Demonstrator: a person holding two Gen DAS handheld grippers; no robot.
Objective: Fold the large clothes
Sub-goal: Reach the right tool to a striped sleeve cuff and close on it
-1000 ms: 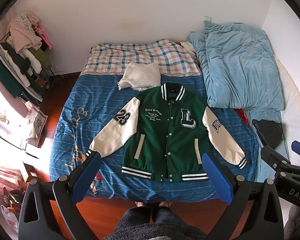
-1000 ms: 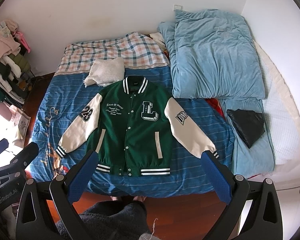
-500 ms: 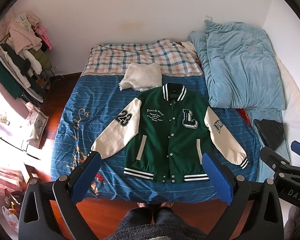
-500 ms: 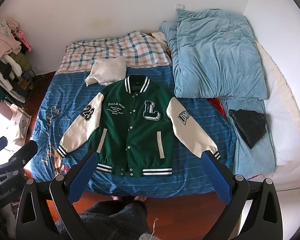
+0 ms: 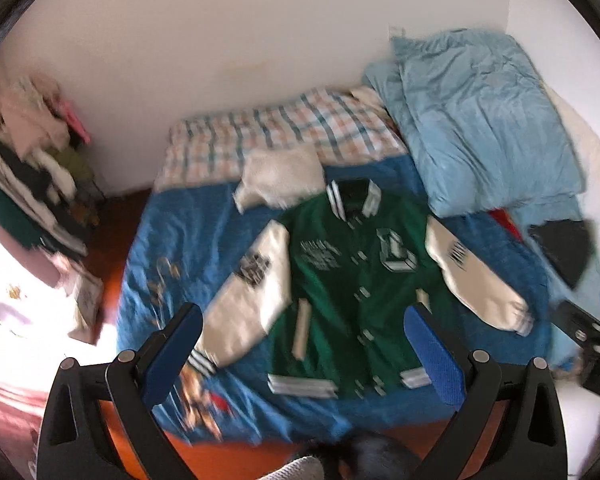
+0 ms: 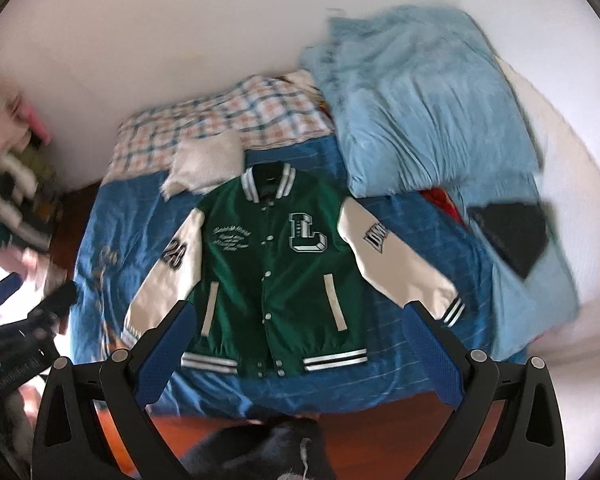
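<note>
Jacket (image 6: pixel 276 268), green with cream sleeves, lies flat, buttoned.

— What lies beyond the fingers?
— A checked blanket (image 6: pixel 220 120) and a white cushion (image 6: pixel 208 164) on the bed (image 6: pixel 112 220).
— And right of them?
— A light blue duvet (image 6: pixel 420 100), a black bag (image 6: pixel 512 236).

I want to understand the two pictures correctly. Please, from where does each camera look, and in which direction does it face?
Left wrist view: it sits on the left hand-held gripper, above the foot of the bed, looking down over the jacket; its open blue fingers and the right hand-held gripper at the right edge show.
Right wrist view: it sits on the right hand-held gripper, facing the same way; its open fingers show, and the left one shows at the left edge.
Both share the jacket, the bed and the light blue duvet.
</note>
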